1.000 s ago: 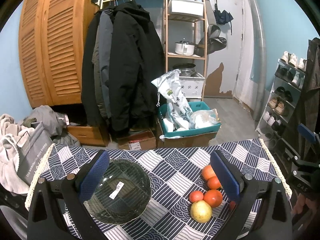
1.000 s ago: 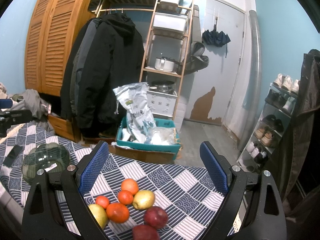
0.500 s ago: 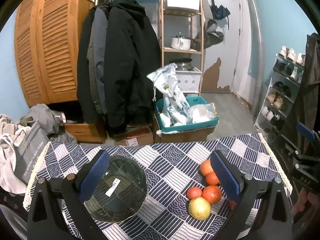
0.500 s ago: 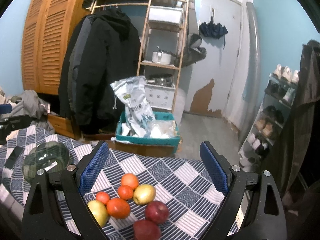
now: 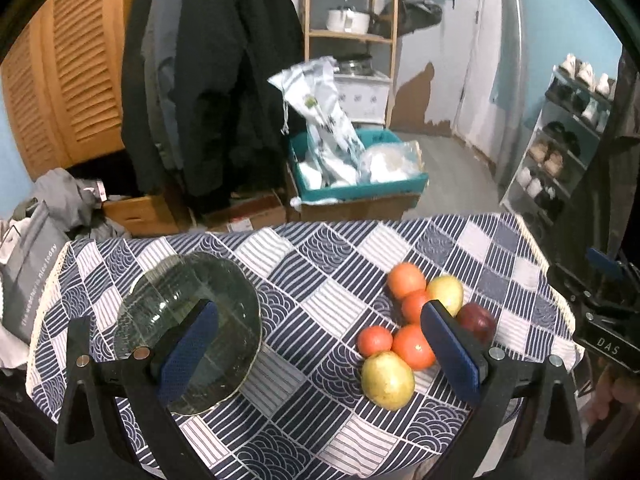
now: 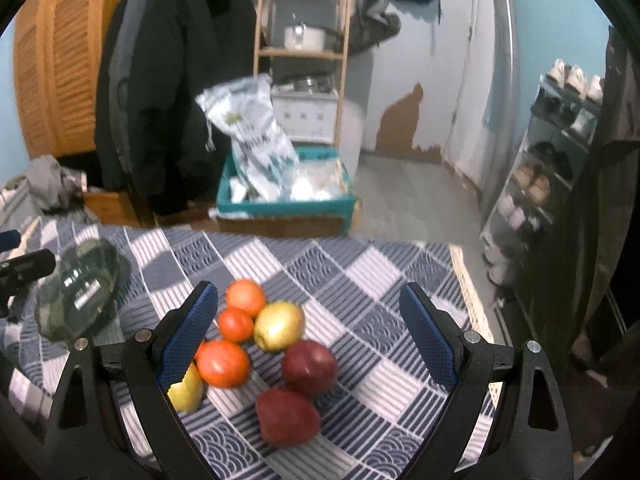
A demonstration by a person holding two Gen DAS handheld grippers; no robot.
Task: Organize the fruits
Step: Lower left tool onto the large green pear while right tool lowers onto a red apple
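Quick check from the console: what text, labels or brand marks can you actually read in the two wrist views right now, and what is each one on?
"DAS": white letters on the black body of the right gripper, at the right edge of the left wrist view.
"is nice today": end of a line printed along the grey bag; its first words are too blurred to read.
White sticker on the glass bowl: too blurred.
Print on the white sack in the teal crate: too blurred.

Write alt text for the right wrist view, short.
Open tongs hover over a cluster of fruit on a blue-and-white patterned tablecloth: orange, yellow and dark red pieces. An empty glass bowl sits at far left, a cluttered room behind.
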